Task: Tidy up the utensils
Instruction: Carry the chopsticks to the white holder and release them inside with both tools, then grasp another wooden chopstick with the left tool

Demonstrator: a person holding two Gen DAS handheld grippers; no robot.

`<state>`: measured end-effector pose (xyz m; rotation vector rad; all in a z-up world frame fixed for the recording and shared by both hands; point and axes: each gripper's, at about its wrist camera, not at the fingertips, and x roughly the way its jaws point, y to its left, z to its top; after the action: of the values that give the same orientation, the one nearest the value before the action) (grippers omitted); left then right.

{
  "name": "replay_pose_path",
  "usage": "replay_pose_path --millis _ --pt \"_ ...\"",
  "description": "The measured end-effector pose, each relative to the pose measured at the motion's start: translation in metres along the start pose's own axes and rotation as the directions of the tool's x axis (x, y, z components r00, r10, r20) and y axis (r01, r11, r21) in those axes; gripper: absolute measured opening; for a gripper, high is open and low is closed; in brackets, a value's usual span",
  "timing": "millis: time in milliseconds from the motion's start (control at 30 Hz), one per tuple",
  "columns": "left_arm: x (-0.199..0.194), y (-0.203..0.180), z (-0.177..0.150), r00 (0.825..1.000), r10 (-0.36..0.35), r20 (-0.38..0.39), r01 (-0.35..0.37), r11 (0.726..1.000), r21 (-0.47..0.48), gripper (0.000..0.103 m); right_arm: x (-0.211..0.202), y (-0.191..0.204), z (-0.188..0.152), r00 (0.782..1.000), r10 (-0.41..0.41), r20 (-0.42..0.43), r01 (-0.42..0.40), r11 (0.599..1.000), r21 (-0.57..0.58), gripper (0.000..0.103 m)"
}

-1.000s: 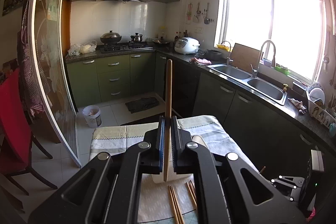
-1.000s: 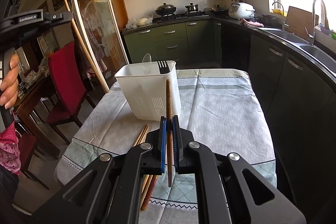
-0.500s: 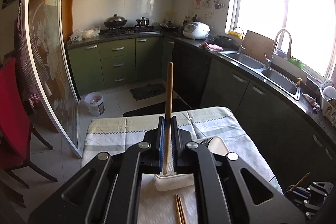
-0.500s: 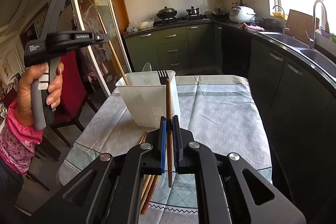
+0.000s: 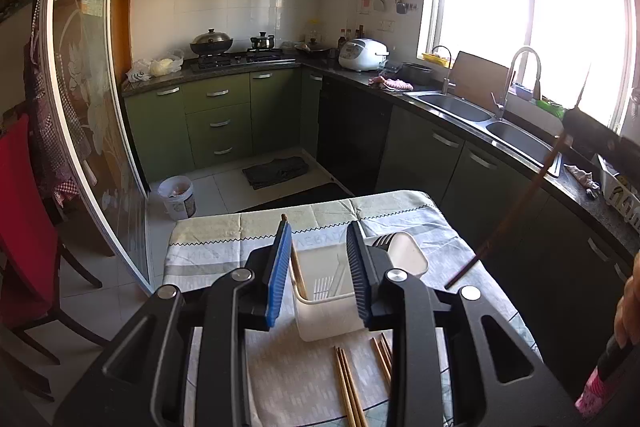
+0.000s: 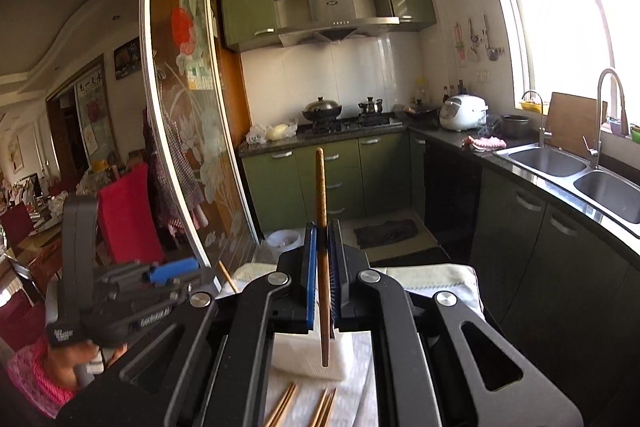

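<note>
A white plastic utensil holder (image 5: 324,323) stands on the cloth-covered table (image 5: 224,243). My left gripper (image 5: 320,267) is open right above it, and a wooden chopstick (image 5: 298,275) leans inside the holder beside the left jaw. A fork (image 5: 383,239) also stands in the holder. My right gripper (image 6: 324,279) is shut on a dark wooden chopstick (image 6: 321,187), held upright above the holder (image 6: 304,355). That chopstick also shows in the left wrist view (image 5: 516,211). Loose chopsticks (image 5: 352,387) lie on the table in front of the holder.
A red chair (image 5: 24,227) stands left of the table by a glass sliding door (image 5: 88,99). A counter with a double sink (image 5: 480,119) runs along the right. A small bin (image 5: 176,191) sits on the floor beyond the table.
My left gripper has opened and let its chopstick drop into the holder. My right gripper has risen and tilted up above the holder, still gripping its chopstick.
</note>
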<state>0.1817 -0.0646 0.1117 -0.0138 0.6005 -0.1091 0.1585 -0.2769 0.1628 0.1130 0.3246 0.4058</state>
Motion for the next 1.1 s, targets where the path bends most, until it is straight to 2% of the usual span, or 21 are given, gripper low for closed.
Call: replay_pose_path --millis 67,133,400,533,700,867,967,1033,1100 --pt "-0.004 0.000 -0.004 1.000 -0.006 -0.005 0.006 1.000 0.005 0.028 0.020 0.003 0.007 1.000 -0.026 -0.002 0.026 1.000 -0.008 0.007" --pt "-0.006 0.001 -0.008 1.000 -0.011 -0.014 0.011 1.000 0.010 0.028 0.044 0.005 0.006 0.999 -0.027 -0.043 0.027 1.000 -0.005 0.007" --pt "-0.005 0.011 -0.020 0.998 -0.012 -0.056 0.013 1.000 0.005 0.027 0.114 -0.006 -0.032 0.977 -0.043 -0.207 0.045 0.999 0.008 0.007" --pt "0.000 0.015 -0.027 0.996 -0.019 -0.092 0.019 1.000 -0.002 0.028 0.119 -0.018 -0.038 0.975 -0.044 -0.218 0.052 0.998 0.033 0.013" --pt "0.012 0.015 -0.047 0.985 -0.042 -0.170 0.040 0.999 -0.016 0.028 0.093 -0.029 -0.039 0.981 -0.026 -0.190 0.038 0.998 0.059 0.013" --pt "0.038 0.003 -0.084 0.951 -0.065 -0.301 0.062 0.998 -0.017 0.027 0.049 -0.041 -0.062 0.981 -0.005 -0.194 0.020 0.997 0.075 0.015" --pt "0.057 -0.002 -0.110 0.923 -0.074 -0.377 0.069 0.997 -0.027 0.027 0.021 -0.049 -0.087 0.981 -0.021 -0.192 0.036 0.996 0.078 0.015" --pt "0.071 -0.005 -0.126 0.903 -0.075 -0.422 0.066 0.997 -0.036 0.027 0.006 -0.058 -0.105 0.978 -0.034 -0.203 0.054 0.994 0.092 0.019" --pt "0.085 -0.006 -0.140 0.879 -0.077 -0.470 0.061 0.997 -0.050 0.027 -0.004 -0.067 -0.122 0.973 -0.037 -0.228 0.063 0.992 0.110 0.020"
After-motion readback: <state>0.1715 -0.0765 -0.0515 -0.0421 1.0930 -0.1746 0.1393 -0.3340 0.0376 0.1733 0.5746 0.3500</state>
